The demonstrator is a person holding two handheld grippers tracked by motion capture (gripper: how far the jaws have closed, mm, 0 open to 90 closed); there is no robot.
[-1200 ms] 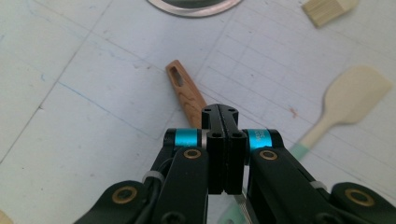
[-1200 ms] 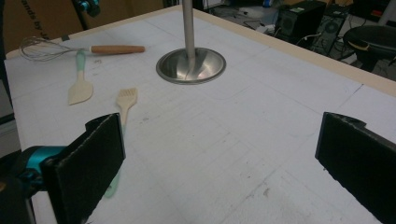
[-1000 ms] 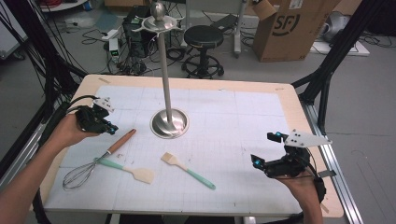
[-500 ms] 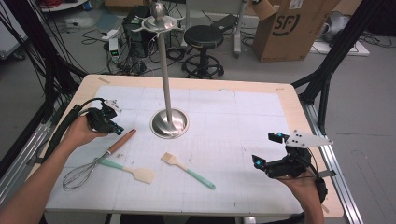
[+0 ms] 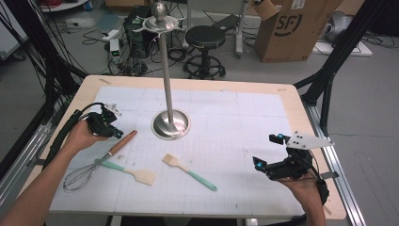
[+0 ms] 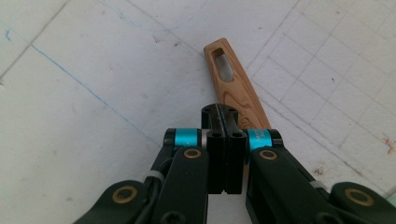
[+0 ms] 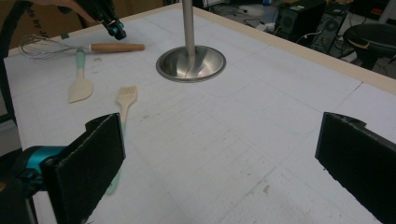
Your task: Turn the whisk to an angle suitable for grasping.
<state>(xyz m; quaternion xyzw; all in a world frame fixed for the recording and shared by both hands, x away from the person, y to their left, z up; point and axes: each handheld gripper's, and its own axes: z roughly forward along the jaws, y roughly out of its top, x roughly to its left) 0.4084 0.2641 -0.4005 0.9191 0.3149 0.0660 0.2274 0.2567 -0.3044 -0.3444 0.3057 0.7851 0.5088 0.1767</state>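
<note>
A wire whisk (image 5: 89, 170) with a wooden handle (image 5: 123, 142) lies at the left of the white mat. My left gripper (image 5: 116, 132) hovers just over that handle, jaws pressed shut with nothing between them. In the left gripper view the shut left gripper (image 6: 223, 114) sits above the handle (image 6: 229, 81), whose slotted end points away. A cream spatula (image 5: 136, 174) and a brush (image 5: 188, 172), both teal-handled, lie mid-table. My right gripper (image 5: 268, 150) is held open at the right front, and the right gripper (image 7: 224, 168) view shows its pads (image 7: 91, 170) wide apart and empty.
A metal pole stand with a round base (image 5: 171, 125) rises at the table's middle back. The right half of the mat (image 5: 263, 117) is bare. Beyond the table stand a stool (image 5: 204, 37), a cardboard box (image 5: 291, 28) and cables. Black frame bars flank the table.
My left hand has moved right and down, bringing its shut gripper close over the whisk's handle. The right hand and the utensils have stayed put.
</note>
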